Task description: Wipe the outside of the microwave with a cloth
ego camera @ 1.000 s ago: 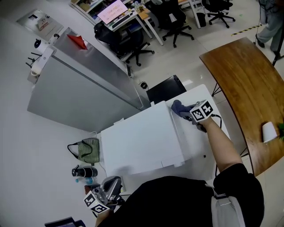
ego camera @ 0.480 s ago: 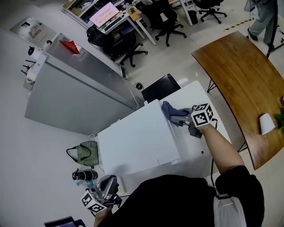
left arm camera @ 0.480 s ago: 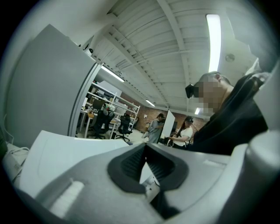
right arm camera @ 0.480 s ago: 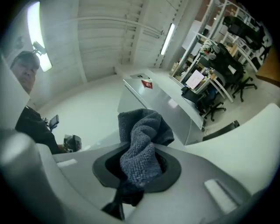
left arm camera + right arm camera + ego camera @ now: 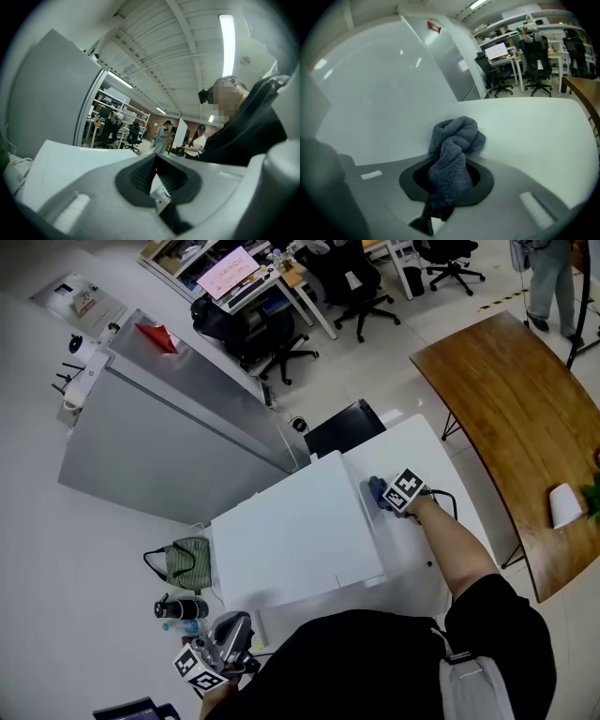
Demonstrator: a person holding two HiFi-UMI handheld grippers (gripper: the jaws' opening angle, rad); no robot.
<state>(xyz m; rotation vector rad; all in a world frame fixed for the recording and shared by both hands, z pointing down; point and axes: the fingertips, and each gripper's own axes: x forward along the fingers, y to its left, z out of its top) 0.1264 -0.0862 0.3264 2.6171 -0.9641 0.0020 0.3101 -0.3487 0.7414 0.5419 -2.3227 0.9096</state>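
Right tongs pinch the cloth against the microwave's right side; left tongs, pressed together, hang beside its near left corner.

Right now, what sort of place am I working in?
Probably an open office or lab: swivel chairs, a lit monitor, and a long wooden table stand nearby.

White counter at centre: white microwave stands on its 9 o'clock half. Wooden counter at 3 o'clock: white cup.
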